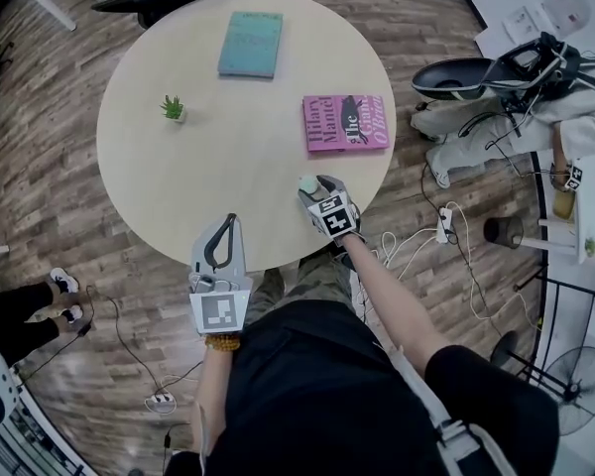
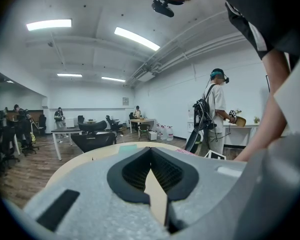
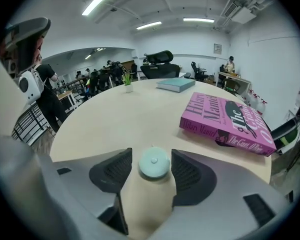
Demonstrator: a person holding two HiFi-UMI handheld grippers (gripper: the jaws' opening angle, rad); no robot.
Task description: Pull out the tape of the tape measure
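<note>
A small round pale-green tape measure (image 3: 154,164) lies flat on the round beige table (image 1: 238,157) near its front right edge, also seen in the head view (image 1: 307,183). My right gripper (image 3: 151,156) is open around it, one jaw on each side with a narrow gap showing between each pad and the case. No tape is drawn out. In the head view the right gripper (image 1: 315,184) reaches over the table edge. My left gripper (image 1: 232,218) rests at the front edge to the left, its jaws meeting at the tips with nothing held; its own view shows the left gripper (image 2: 150,150) shut.
A pink book (image 1: 345,122) lies just beyond the tape measure, a teal book (image 1: 251,44) at the far side, and a small potted plant (image 1: 174,108) at the left. Cables and a power strip (image 1: 443,224) lie on the floor to the right.
</note>
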